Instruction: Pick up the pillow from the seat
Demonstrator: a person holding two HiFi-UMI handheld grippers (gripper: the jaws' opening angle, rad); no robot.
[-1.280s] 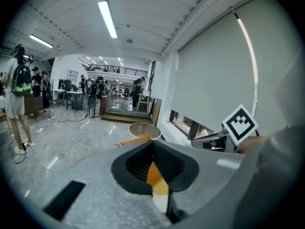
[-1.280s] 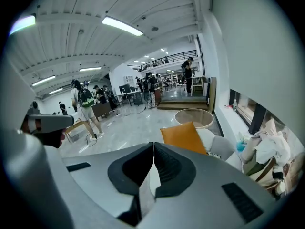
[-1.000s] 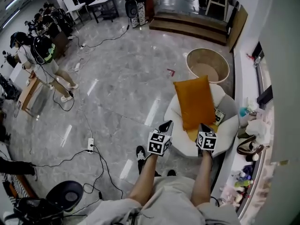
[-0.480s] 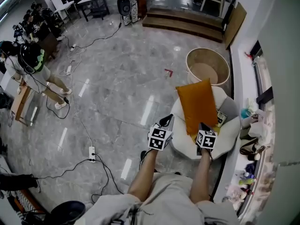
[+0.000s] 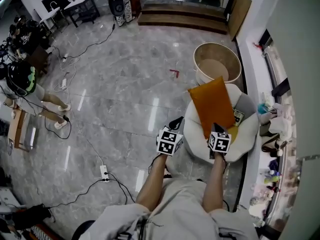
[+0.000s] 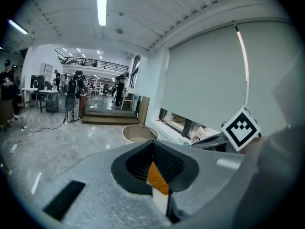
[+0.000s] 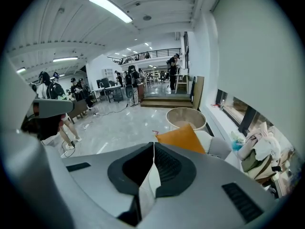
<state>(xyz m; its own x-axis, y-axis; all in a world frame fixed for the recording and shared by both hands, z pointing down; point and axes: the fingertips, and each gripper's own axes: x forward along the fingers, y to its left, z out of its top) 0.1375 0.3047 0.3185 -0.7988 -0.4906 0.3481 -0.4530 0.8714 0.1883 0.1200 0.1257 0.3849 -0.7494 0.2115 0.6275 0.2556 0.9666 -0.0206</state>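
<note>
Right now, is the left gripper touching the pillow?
Apart. In the head view the left gripper hangs over the floor beside the chair, with white seat showing between it and the pillow.

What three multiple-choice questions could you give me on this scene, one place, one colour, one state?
1. The pillow rests: A on a bed; B on the white seat; C in a cart.
2. Its colour: A blue; B green; C orange.
3. The right hand-held gripper is: A shut, empty; B clamped on the pillow; C wide open.
Answers: B, it leans on the seat; C, plainly orange; A, its jaws meet with nothing between.
</note>
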